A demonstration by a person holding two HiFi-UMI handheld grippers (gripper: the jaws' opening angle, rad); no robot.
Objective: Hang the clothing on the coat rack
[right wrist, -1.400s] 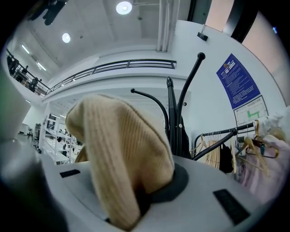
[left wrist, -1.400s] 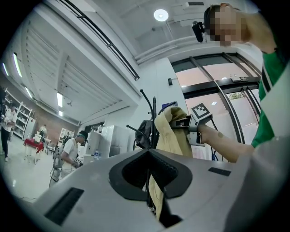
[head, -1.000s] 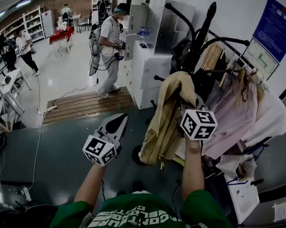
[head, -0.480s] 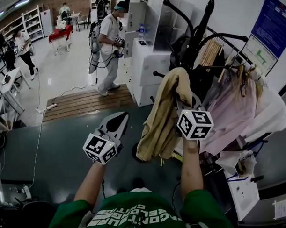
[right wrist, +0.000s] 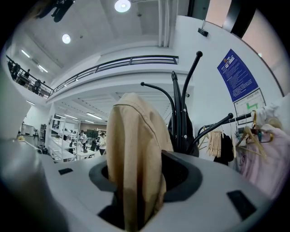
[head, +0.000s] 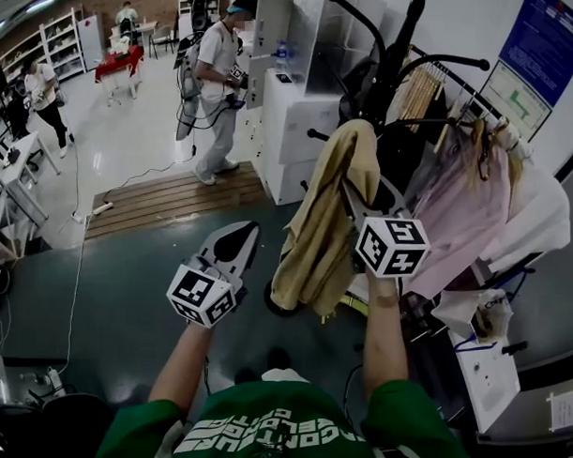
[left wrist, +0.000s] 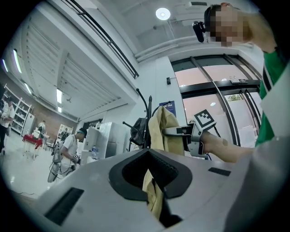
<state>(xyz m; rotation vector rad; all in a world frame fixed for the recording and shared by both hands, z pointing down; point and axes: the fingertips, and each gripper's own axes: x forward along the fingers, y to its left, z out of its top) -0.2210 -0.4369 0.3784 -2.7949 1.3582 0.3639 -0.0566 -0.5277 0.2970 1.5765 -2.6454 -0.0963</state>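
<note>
The right gripper is raised at the right of the scene, beside a tan jacket. Its jaws are opening, and a thick fold of the jacket stands in the gap between them, filling the middle of the right gripper view. The jacket's top sits high among the curved black arms of the coat rack, and the rest of the cloth hangs down in long folds to the left of the gripper. No view shows whether the collar rests on a hook. The left gripper is held lower and to the left, well apart from the jacket. Its jaws are drawn together at the tips and hold nothing; the jacket appears only in the distance through the slit between them. Right of the coat rack, a pale pink garment hangs below a row of wooden hangers, with a blue poster on the wall at the far right. Just behind the coat rack, on its left, stands a white cabinet. Farther left a wooden platform lies on the floor, and a standing person is beyond it.
</note>
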